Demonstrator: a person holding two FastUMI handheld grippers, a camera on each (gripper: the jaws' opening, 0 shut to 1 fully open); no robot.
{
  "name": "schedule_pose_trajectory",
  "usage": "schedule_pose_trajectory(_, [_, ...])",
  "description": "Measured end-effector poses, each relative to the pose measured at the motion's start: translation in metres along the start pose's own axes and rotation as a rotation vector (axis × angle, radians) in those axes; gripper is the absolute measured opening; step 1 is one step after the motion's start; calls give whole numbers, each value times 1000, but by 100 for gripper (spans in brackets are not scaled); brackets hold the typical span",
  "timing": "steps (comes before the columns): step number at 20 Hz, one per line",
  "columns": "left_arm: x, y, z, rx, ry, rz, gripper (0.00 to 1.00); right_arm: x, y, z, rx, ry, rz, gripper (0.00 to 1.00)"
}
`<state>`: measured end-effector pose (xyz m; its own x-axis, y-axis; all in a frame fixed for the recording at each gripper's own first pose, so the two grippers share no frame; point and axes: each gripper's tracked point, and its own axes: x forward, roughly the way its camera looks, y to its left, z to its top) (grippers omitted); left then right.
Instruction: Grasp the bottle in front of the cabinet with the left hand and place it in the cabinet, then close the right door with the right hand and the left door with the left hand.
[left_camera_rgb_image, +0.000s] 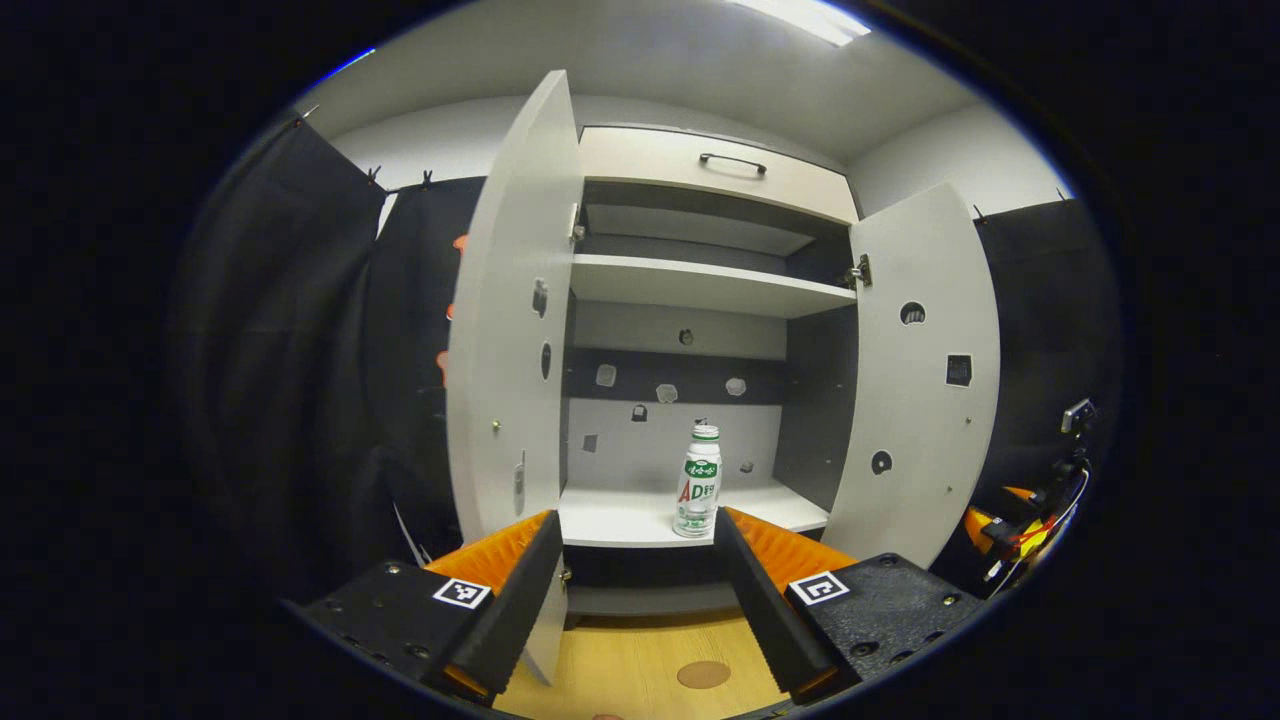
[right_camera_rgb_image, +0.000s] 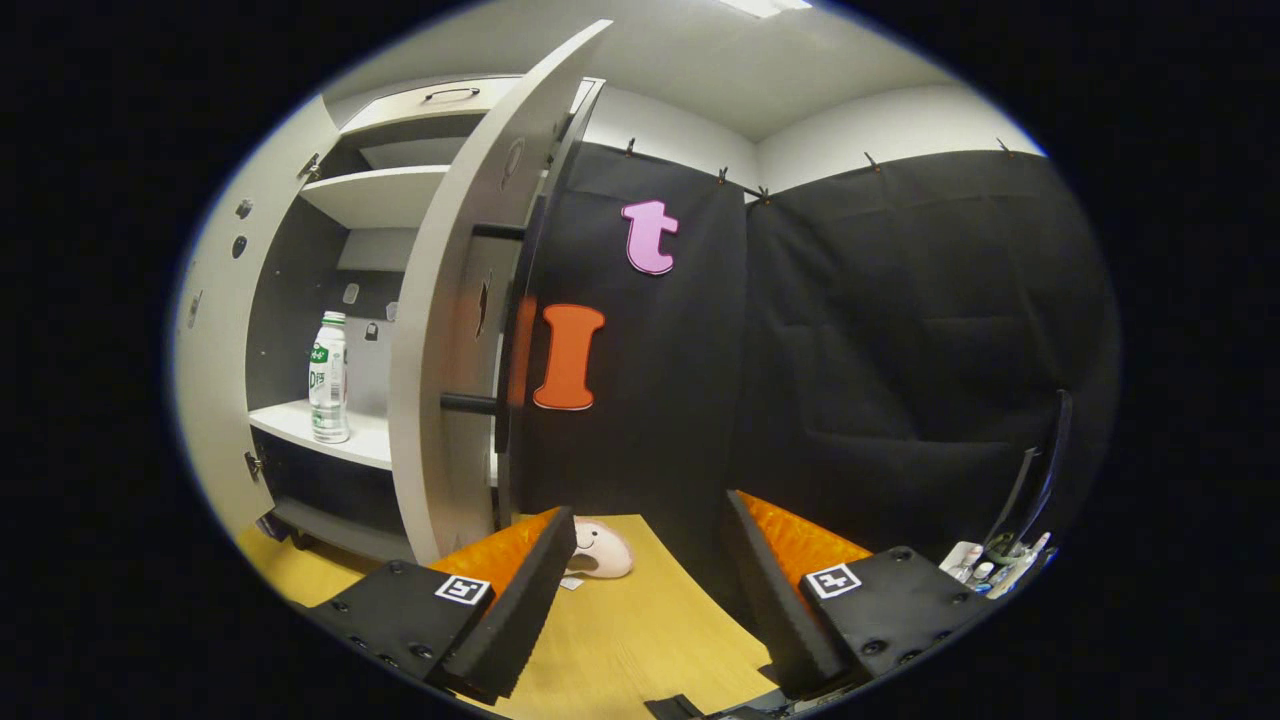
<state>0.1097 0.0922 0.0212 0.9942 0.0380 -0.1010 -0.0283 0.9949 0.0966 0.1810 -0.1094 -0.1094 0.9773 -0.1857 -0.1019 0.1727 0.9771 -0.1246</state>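
The bottle (left_camera_rgb_image: 698, 479) stands upright on the cabinet's lower shelf (left_camera_rgb_image: 620, 520), near its front edge; both doors, left door (left_camera_rgb_image: 510, 320) and right door (left_camera_rgb_image: 915, 370), hang open; the left tongs (left_camera_rgb_image: 638, 560) are apart, empty, short of the shelf; the right tongs (right_camera_rgb_image: 650, 560) are apart over the counter (right_camera_rgb_image: 640, 640), beside the right door's outer face.

Matt white laminate cabinet (left_camera_rgb_image: 700, 285), glossy plastic bottle (left_camera_rgb_image: 698, 482), smooth wood-grain tabletop (left_camera_rgb_image: 640, 660), black cloth wall (right_camera_rgb_image: 900, 350)
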Motion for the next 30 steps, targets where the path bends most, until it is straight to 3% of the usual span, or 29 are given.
schedule_pose_trajectory(9, [-55, 63, 9, -8, -35, 155, 95, 22, 23, -11, 30, 17, 76, 97])
schedule_pose_trajectory(17, [-63, 72, 6, -17, -25, 153, 95, 22, 37, -16, 45, 42, 117, 95])
schedule_pose_trajectory(24, [-60, 74, 8, -16, -30, 148, 95, 16, 48, -14, 35, 44, 107, 93])
schedule_pose_trajectory(30, [-60, 79, 7, -20, -28, 155, 95, 9, 81, -14, 42, 48, 168, 93])
